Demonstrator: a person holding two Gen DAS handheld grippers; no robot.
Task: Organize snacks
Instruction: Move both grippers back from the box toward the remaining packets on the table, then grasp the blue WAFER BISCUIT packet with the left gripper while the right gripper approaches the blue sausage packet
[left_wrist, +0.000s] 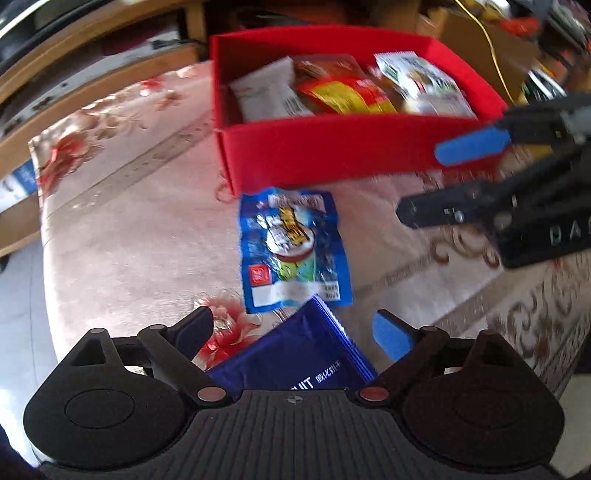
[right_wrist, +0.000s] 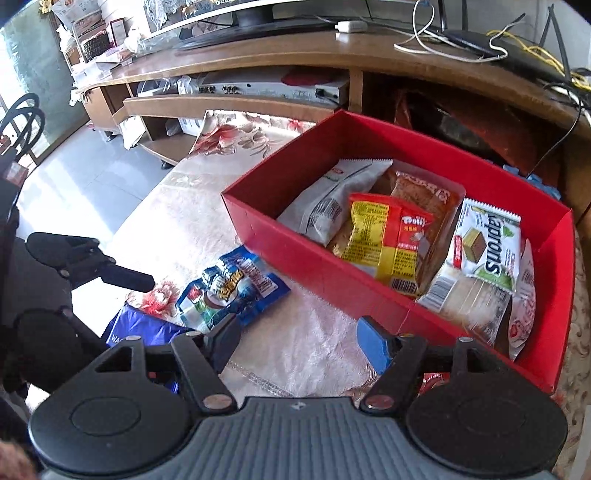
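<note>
Jaws first: the left gripper (left_wrist: 295, 332) is hanging with its jaws spread about as wide as they go, nothing pinched, and the dark blue packet (left_wrist: 295, 363) is lying flat right between and just under them. The right gripper (right_wrist: 299, 338) is sitting roughly half open with only bare cloth between its jaws, so it's empty too.

Biggest thing going on is the surface (left_wrist: 129, 221), covered in a pale floral cloth, with the red box (left_wrist: 332, 151) parked at the far end. The box is already holding a bunch of snacks: a white wafer pack (right_wrist: 476, 258) reading something like "Naprons", a yellow-and-red pack (right_wrist: 384, 240) with small print I can't make out, a plain white pack (right_wrist: 332, 203), and a brownish one behind that.

Still outside the box are two packets. The light blue bag (left_wrist: 293, 251) is lying just short of the box's near wall, its long axis pointing roughly from the left gripper toward the box. The dark blue packet is overlapping its near corner, turned diagonal, and is showing "UIT" in white plus some Chinese characters I'm not reading clearly.

The bit that matters, I'd say: the dark blue packet is sitting straight ahead of the left jaws, far closer to that hand than to the right one, which is hovering over by the box's near corner. Looks like the left hand's pick.
</note>
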